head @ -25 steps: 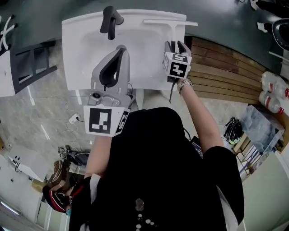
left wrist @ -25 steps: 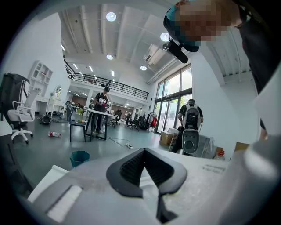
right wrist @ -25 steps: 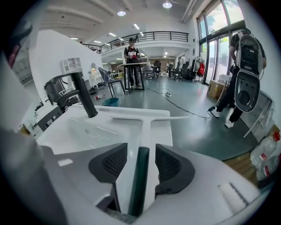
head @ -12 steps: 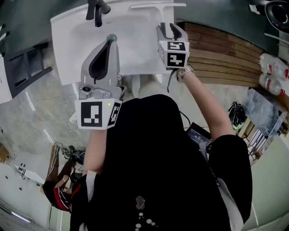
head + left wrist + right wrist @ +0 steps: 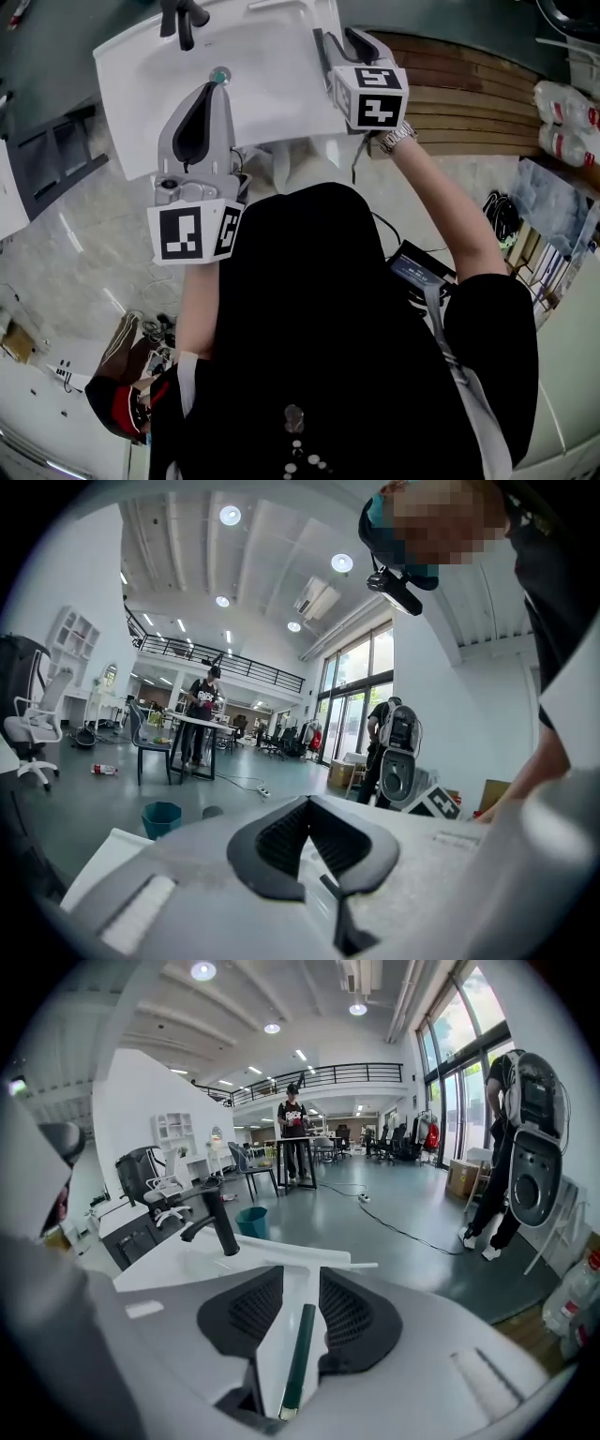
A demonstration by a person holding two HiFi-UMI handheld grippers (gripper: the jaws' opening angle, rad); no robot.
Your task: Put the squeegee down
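Observation:
The white squeegee lies on the far right part of the white sink, blade at the back and handle toward me. My right gripper hovers above the handle. Its jaws have just been closing, and its pads do not press on anything. In the right gripper view the squeegee, white with a dark green strip, shows through the gap of the right gripper. My left gripper is shut and empty over the basin near the drain. Its tips meet in the left gripper view.
A black faucet stands at the sink's back left, seen also in the right gripper view. Wooden slats and plastic bottles lie right of the sink. A dark shelf unit stands to the left. People are in the hall behind.
My right gripper has lifted off the squeegee handle, which stays on the sink, and its jaws look narrower. The left gripper has drifted a little over the basin.

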